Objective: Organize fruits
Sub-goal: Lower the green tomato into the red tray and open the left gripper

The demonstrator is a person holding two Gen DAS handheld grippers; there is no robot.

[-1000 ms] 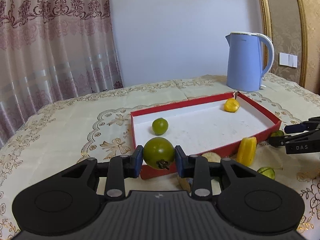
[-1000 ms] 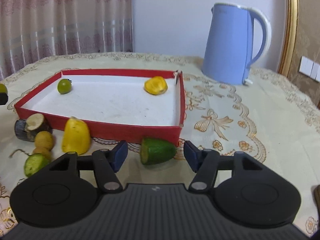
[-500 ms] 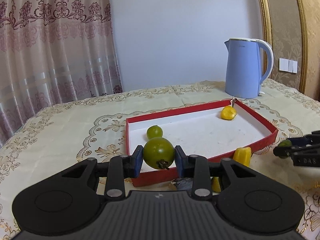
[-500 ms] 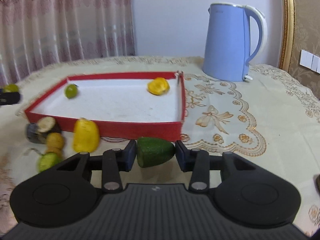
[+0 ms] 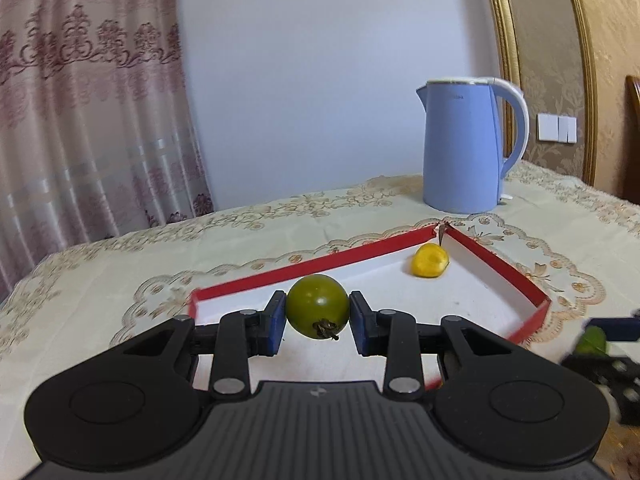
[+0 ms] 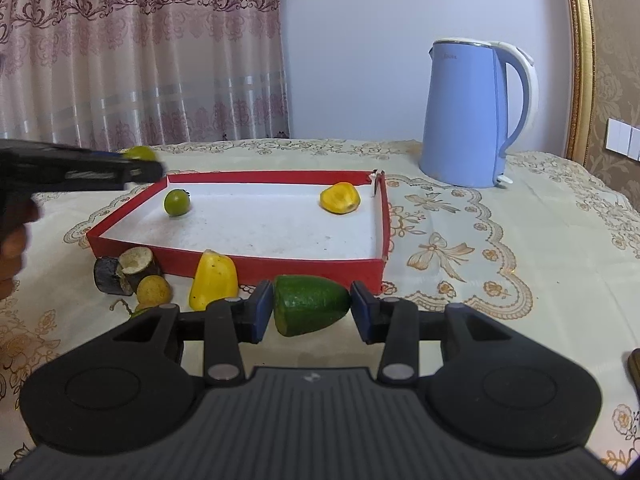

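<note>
My left gripper [image 5: 317, 317] is shut on a green tomato [image 5: 317, 305] and holds it above the near left part of the red tray [image 5: 504, 264]. In the tray lie a yellow fruit piece [image 5: 430, 261] and a small green fruit [image 6: 177, 202]. My right gripper [image 6: 312, 311] is shut on a green avocado half [image 6: 310, 304], lifted just in front of the tray's front wall [image 6: 312, 269]. The left gripper [image 6: 138, 166] with its tomato also shows in the right wrist view, over the tray's far left corner.
A blue kettle [image 6: 472, 114] stands behind the tray at the right. In front of the tray's left end lie a yellow fruit piece [image 6: 213, 279], a small round yellow fruit [image 6: 154, 289] and a dark cut piece [image 6: 124, 268]. A curtain hangs behind the table.
My left gripper rose and moved forward over the tray with the tomato. My right gripper closed on the avocado half and lifted it off the cloth.
</note>
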